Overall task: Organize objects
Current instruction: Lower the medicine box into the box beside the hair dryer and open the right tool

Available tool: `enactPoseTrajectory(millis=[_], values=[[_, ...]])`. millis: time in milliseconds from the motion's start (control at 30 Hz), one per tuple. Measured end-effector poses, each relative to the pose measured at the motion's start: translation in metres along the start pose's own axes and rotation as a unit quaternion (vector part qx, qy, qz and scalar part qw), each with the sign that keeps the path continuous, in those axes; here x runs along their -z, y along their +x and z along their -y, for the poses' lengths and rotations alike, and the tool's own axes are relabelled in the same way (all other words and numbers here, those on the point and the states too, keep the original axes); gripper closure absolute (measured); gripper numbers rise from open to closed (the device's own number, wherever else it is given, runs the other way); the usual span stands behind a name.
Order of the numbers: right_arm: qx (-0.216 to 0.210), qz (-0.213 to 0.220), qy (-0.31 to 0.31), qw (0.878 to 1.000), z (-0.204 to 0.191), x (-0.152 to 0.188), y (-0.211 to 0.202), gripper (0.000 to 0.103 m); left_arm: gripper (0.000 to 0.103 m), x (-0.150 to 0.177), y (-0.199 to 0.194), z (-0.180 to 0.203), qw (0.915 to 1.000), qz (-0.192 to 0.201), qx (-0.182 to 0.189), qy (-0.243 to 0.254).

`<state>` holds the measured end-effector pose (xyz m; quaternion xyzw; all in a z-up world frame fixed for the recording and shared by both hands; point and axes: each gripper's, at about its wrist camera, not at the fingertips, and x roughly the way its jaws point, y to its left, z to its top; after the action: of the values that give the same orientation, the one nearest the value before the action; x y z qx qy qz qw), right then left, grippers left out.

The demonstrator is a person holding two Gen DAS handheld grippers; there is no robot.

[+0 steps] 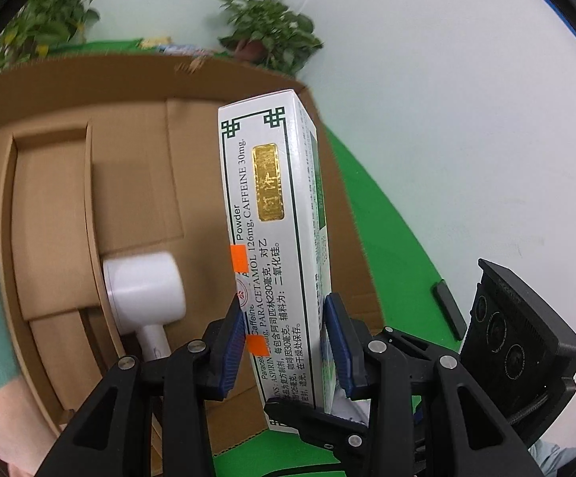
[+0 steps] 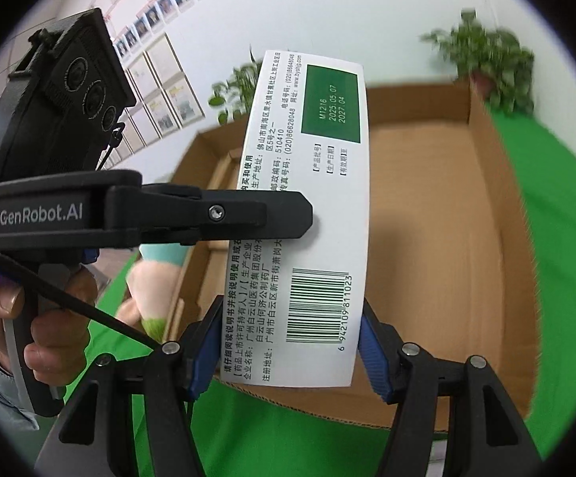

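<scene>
Black tongs (image 2: 288, 342) with blue ribbed pads (image 2: 373, 357), silver screws, white "GenRobot.AI" lettering.

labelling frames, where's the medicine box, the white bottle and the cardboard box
medicine box (image 1: 264, 214): left wrist view, on its printed white face
white bottle (image 1: 145, 286): left wrist view, on its rounded body
cardboard box (image 2: 439, 214): right wrist view, on its bare floor

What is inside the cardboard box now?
Inside the cardboard box are cardboard dividers and a white handled device. The medicine box, held by both grippers, hides part of the floor, so anything behind it cannot be seen.
</scene>
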<state>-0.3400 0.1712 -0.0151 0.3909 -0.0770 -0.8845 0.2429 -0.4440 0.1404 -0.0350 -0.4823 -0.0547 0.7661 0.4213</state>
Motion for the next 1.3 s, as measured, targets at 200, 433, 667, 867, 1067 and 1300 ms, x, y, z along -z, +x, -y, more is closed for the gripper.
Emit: enactPoseTrajectory(millis=[200,433,667,867,1067,1300], values=[[0.001,-0.051,0.020,0.999,0.018,0.013,0.030,0.042,0.067,0.013,0.040,-0.035,0.9989,-0.031,-0.009,-0.034],[-0.003,-0.093,0.043,0.995,0.034,0.020,0.045,0.042,0.065,0.017,0.058,-0.049,0.9976,-0.049,-0.016,-0.046],[0.004,-0.108,0.041,0.993,0.037,0.019,0.044,0.042,0.063,0.015,0.053,-0.054,0.9963,-0.054,-0.023,-0.063],[0.020,-0.119,0.043,0.992,0.040,0.023,0.044,0.043,0.059,0.021,0.023,-0.050,0.9960,-0.041,-0.043,-0.067],[0.046,-0.130,0.036,0.990,0.037,0.030,0.047,0.043,0.050,0.027,-0.011,-0.037,0.9976,-0.018,-0.047,-0.049],[0.083,-0.137,0.024,0.987,0.034,0.032,0.046,0.039,0.050,0.047,-0.029,-0.041,0.9969,0.005,-0.063,-0.045]])
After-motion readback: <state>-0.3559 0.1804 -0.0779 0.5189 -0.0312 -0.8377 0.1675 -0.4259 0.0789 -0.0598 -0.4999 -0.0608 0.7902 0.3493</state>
